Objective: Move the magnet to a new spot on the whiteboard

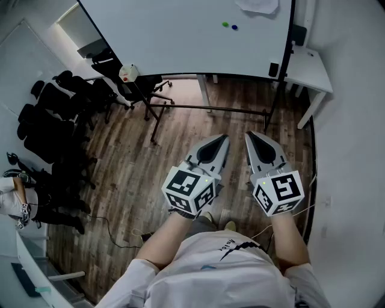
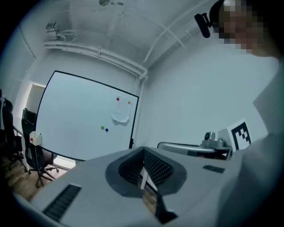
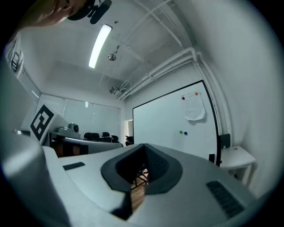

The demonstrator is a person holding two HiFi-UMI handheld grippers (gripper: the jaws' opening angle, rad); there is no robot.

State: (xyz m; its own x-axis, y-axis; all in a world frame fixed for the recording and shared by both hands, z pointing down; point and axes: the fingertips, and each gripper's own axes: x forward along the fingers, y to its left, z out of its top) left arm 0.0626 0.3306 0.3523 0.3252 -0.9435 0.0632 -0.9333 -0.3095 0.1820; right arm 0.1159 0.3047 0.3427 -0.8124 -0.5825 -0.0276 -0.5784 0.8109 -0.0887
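The whiteboard (image 1: 180, 36) stands on a stand ahead of me, across the wooden floor. A green magnet (image 1: 225, 24) and a blue magnet (image 1: 234, 27) sit side by side on its right part, below a sheet of paper (image 1: 257, 6). The left gripper view shows the same green magnet (image 2: 102, 128) and blue magnet (image 2: 106, 130), with a red magnet (image 2: 118, 99) and an orange magnet (image 2: 129, 103) pinning the paper. My left gripper (image 1: 221, 141) and right gripper (image 1: 252, 138) hang side by side in front of me, far from the board. Both are shut and empty.
The board's stand has a low crossbar (image 1: 210, 109) and splayed legs. Black office chairs (image 1: 54, 102) crowd the left side, with one more chair (image 1: 129, 78) by the board. A white table (image 1: 310, 69) stands at the right wall. A person (image 1: 12, 198) is at the left edge.
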